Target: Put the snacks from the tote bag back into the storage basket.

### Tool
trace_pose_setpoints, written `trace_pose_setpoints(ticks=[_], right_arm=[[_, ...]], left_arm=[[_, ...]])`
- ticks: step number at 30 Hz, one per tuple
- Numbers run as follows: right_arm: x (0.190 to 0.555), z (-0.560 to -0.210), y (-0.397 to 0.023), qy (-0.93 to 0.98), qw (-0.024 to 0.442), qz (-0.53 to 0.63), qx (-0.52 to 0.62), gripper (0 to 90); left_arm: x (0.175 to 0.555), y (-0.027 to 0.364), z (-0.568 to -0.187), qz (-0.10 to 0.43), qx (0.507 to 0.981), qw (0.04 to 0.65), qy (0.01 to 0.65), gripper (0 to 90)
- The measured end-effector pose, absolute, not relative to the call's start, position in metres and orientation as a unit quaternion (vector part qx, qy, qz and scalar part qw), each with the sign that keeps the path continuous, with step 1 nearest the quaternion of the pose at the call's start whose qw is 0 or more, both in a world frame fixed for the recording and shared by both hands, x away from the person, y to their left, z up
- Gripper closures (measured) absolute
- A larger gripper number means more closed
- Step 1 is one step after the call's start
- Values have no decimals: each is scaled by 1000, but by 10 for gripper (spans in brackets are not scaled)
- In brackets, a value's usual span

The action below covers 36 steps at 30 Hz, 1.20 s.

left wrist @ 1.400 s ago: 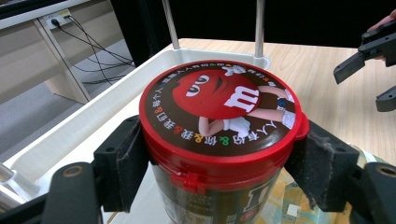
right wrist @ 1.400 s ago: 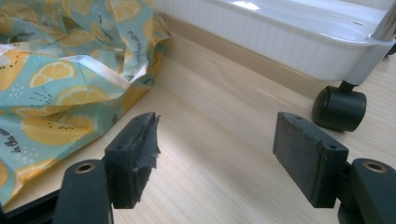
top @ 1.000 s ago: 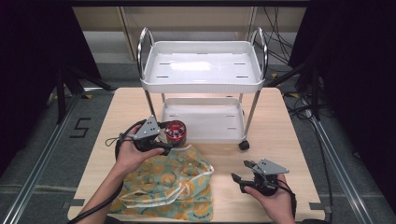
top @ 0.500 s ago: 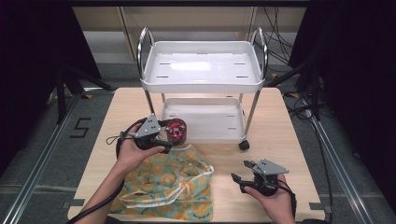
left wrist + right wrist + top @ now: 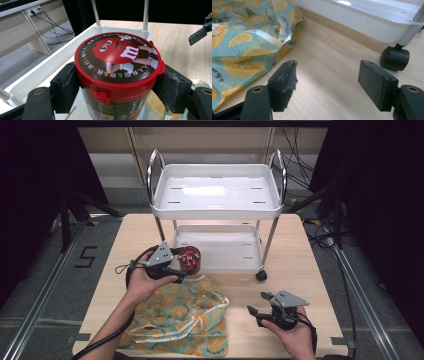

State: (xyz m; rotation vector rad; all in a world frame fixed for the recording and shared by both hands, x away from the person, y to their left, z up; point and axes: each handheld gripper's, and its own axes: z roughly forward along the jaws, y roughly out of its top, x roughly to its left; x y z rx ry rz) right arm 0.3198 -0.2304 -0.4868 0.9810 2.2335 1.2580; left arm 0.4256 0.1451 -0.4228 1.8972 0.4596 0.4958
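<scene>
Even overhead light is cast on the surface (image 5: 300,270), while the room around it is left almost black. A bright glare patch is seen on the top tray of the white cart (image 5: 216,190). Soft, short shadows are thrown beneath the cart. In the left gripper view the red lid (image 5: 117,60) is rendered sharp, with a sheen; the background behind it is softened. The fingers (image 5: 284,85) are slightly blurred.
</scene>
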Motion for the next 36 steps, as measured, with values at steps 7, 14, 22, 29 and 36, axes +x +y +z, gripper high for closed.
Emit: trace_pose_setpoints(ticks=[7, 14, 22, 29, 36], right_arm=[[320, -487, -230, 798, 197, 450, 350, 314], [319, -487, -230, 798, 191, 448, 355, 314], [319, -487, -230, 797, 188, 448, 358, 314], [318, -486, -230, 797, 187, 448, 360, 315], [318, -487, -230, 797, 187, 447, 361, 314]], left_arm=[[428, 143, -424, 205, 796, 536, 193, 254], [429, 141, -423, 208, 796, 535, 192, 254], [431, 140, -422, 212, 796, 533, 193, 253], [433, 139, -424, 211, 795, 534, 195, 254], [434, 139, -425, 213, 793, 535, 198, 254]])
